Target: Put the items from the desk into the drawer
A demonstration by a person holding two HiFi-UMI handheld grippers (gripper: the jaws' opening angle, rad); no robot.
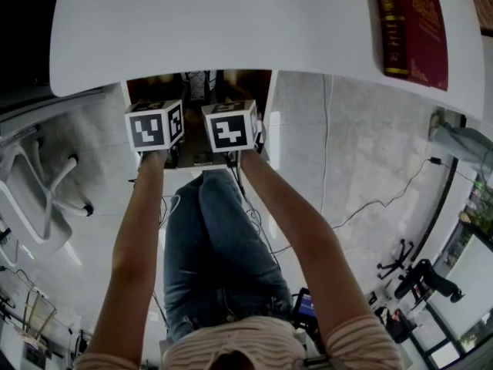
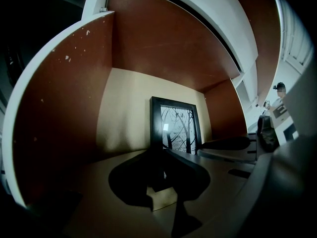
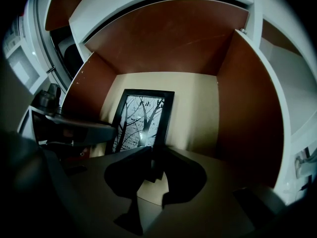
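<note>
**Picture frame (image 2: 176,125) held down inside the open drawer (image 2: 64,108)**

The picture frame, black-edged with a print of bare trees, sat in the middle of both gripper views, deep in the drawer against its pale bottom. I could not tell whether it rested there fully or hung just above. The left gripper (image 2: 159,156) was clenched on the frame's near edge by one lower corner. The right gripper (image 3: 151,158) pinched the same edge by the other corner, so the frame was carried between the two.

The step in hand looked like setting the frame down in the drawer, which was the first item in by the look of it, since nothing else showed inside. The next move would call for easing the frame flat onto the bottom. Both grips would then need to let go together so it did not tip, and the grippers would have to lift clear of the brown side walls.

In the head view the drawer lay at centre, just under the edge of the white desk (image 1: 231,21). A dark red book (image 1: 412,25) lay at the desk's upper right, an item yet to be stowed. Below, the person's jeans (image 1: 208,245) filled the middle. Pale marbled floor (image 1: 347,153) spread to the right with a thin cable (image 1: 385,199) trailing across it, and what looked like a white chair (image 1: 38,191) stood at the left.
</note>
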